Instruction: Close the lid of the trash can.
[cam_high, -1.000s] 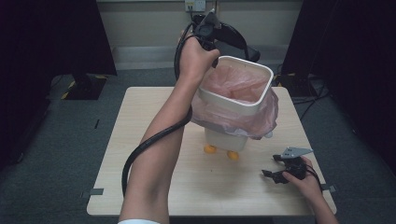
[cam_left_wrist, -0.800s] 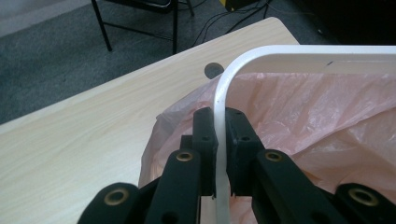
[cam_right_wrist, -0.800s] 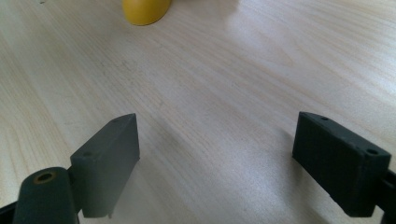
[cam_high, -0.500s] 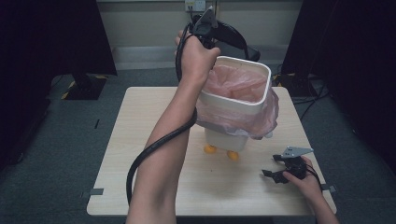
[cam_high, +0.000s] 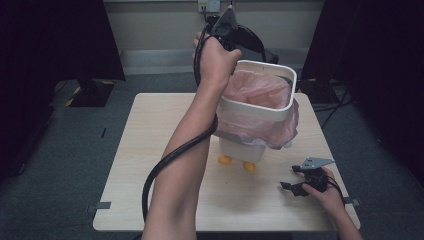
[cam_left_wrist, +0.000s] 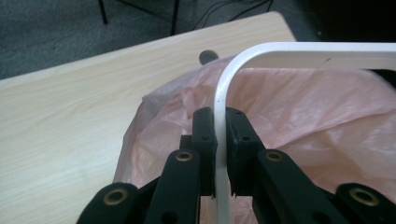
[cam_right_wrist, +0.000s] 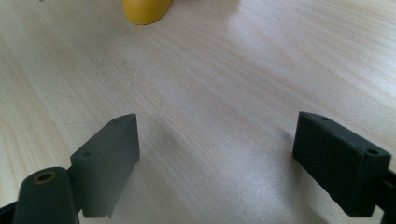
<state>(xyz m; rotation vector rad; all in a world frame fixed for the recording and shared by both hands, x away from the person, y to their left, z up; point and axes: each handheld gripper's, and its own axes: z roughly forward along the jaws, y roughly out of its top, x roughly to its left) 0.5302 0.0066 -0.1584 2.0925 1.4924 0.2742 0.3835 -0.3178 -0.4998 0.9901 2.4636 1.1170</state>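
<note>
The white bin (cam_high: 260, 100) is clamped at its thin, stiff rim by the left tool (cam_left_wrist: 220, 135). It is judged light but tippy, its pink bag (cam_left_wrist: 299, 107) slippery. The right tool (cam_right_wrist: 215, 163) is held open over the counter (cam_right_wrist: 224, 84).

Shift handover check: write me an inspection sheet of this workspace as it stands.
Surface: pale wood table, bare where visible.
Job's things: white bin lifted and tilted above the table, lined with a pink bag whose edge hangs over the rim.
Clutter: two yellow pieces on the table under the bin; what they are is unclear.
Grippers: left tool shut on the rim, jaws either side of it; right tool open, low over the table, nothing between its jaws.
Cables: thick black cable trails along the left forearm; more cables on the floor at the right.
Surroundings: grey carpet, dark curtains both sides, wall socket behind.
</note>
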